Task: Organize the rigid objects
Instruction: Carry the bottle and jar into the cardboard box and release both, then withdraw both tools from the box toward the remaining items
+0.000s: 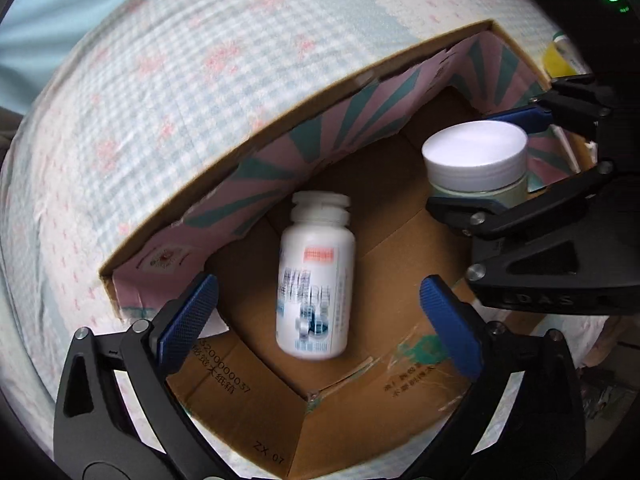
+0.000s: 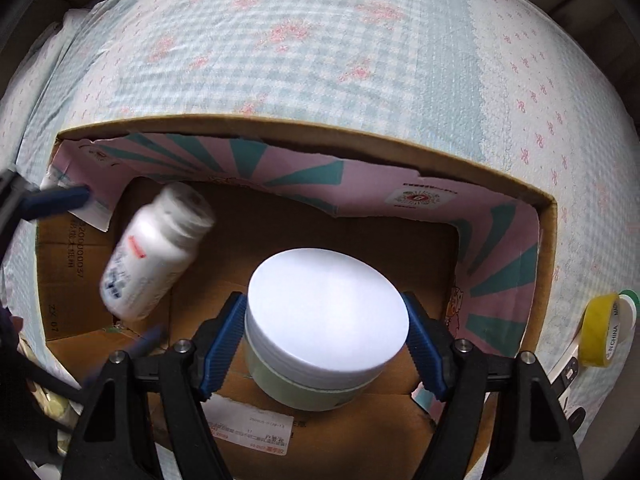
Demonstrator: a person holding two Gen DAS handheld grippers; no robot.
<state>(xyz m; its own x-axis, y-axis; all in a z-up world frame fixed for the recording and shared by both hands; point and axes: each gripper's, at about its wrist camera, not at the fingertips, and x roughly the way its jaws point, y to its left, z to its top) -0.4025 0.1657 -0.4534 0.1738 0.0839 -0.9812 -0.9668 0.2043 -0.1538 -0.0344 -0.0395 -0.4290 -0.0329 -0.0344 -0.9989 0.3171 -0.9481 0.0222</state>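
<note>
Cardboard box (image 1: 248,408) sits open on a checked bedspread (image 1: 168,80). At the centre of the left wrist view a white pill bottle (image 1: 314,280) lies blurred between the spread blue pads of the left hand-held gripper (image 1: 316,320), untouched. Right hand-held gripper (image 2: 326,344) pinches a white-lidded jar (image 2: 326,312) low in the box. Yellow tape roll (image 2: 600,332) lies outside, far right.

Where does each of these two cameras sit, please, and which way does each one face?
Left wrist: on the left gripper, looking steeply down into the cardboard box at a loose bottle; its open fingers and the right gripper show.
Right wrist: on the right gripper, looking straight down at the jar its pads clamp.
Shared: box, bottle, jar, checked cloth.
</note>
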